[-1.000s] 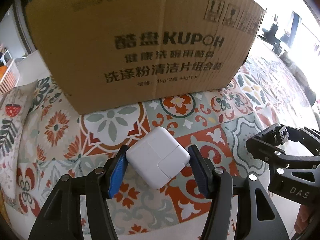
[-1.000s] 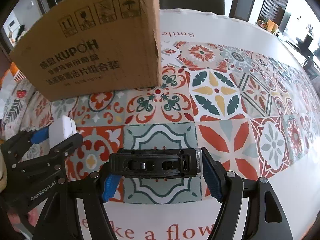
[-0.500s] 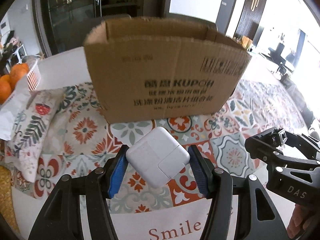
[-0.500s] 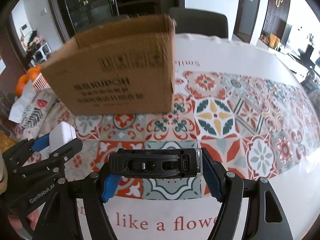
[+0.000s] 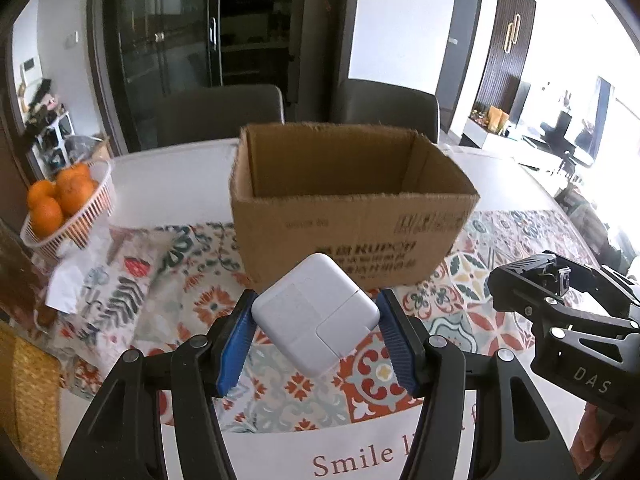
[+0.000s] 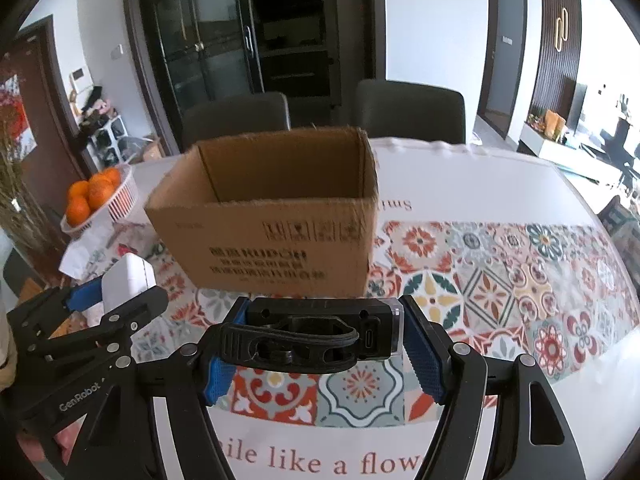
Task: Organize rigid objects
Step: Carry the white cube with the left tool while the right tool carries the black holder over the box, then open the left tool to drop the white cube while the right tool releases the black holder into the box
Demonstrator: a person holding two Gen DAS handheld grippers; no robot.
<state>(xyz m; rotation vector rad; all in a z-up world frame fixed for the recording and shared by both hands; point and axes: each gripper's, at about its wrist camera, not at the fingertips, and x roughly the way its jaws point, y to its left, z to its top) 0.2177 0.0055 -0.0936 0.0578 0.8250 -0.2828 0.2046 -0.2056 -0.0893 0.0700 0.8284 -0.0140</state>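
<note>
My left gripper (image 5: 316, 318) is shut on a white square power adapter (image 5: 314, 314), held in the air above the patterned tablecloth. In the right wrist view the same adapter (image 6: 128, 276) shows at the far left. My right gripper (image 6: 324, 338) is shut on a black oblong device with a strap and a port on its end (image 6: 316, 338). An open brown cardboard box (image 5: 352, 216) stands on the table beyond both grippers; the part of its inside that shows (image 6: 288, 164) is bare cardboard. The right gripper (image 5: 560, 308) shows at the right of the left wrist view.
A white basket of oranges (image 5: 60, 204) sits at the far left of the table, beside a patterned cloth (image 5: 120, 280). Two dark chairs (image 6: 408, 110) stand behind the table. The tablecloth (image 6: 500, 280) stretches away to the right of the box.
Both grippers have risen with their objects still held. The box, which filled the top of the views, now sits lower and smaller with its open top in sight.
</note>
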